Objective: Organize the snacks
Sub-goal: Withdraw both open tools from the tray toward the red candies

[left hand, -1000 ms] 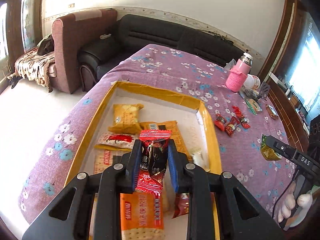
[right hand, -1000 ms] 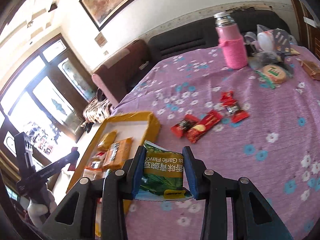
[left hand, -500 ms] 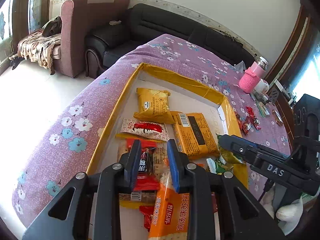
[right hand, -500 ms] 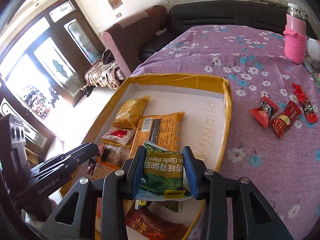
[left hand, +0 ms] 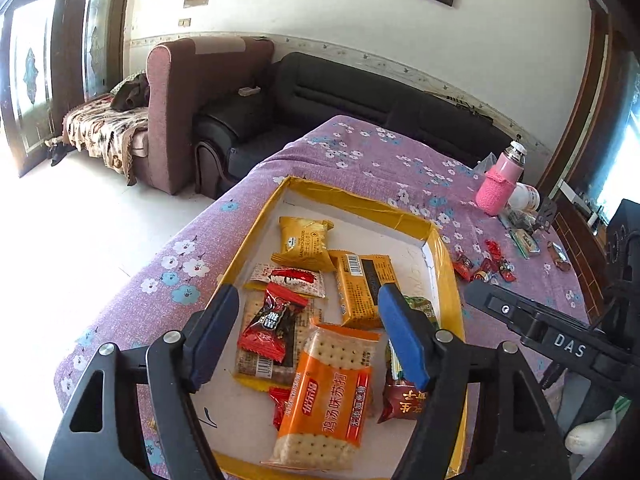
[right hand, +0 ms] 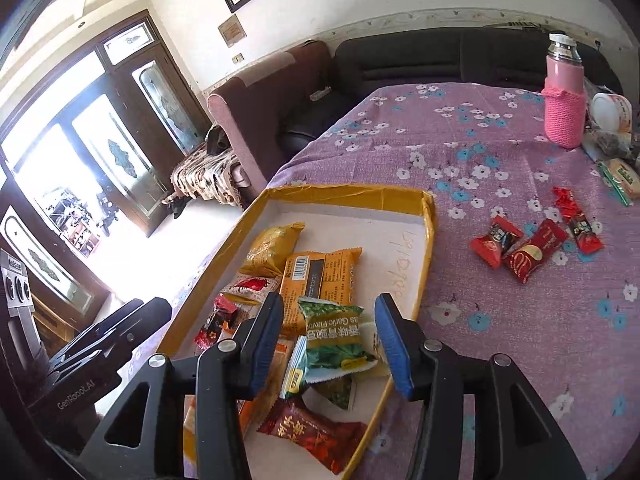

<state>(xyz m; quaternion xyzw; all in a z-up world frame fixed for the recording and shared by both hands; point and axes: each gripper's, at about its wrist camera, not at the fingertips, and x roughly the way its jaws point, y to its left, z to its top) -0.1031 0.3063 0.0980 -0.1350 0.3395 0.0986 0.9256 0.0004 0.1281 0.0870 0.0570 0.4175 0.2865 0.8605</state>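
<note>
Both claws apart, jaws just opening: left gripper (left hand: 308, 320) over red candy (left hand: 274, 322); right gripper (right hand: 330, 332) off green pack (right hand: 334, 338). Lift clear w/o snagging; next: candies (right hand: 536, 242) at 2 o'clock of tray (right hand: 344, 193).

Two close wrist views, angled down along the tongs, sharing the snack tray (left hand: 256, 232) (right hand: 344, 192).

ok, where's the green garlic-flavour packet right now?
Right wrist view: green garlic-flavour packet lies in the yellow-rimmed tray, near its right wall, beside the orange barcode pack.
</note>
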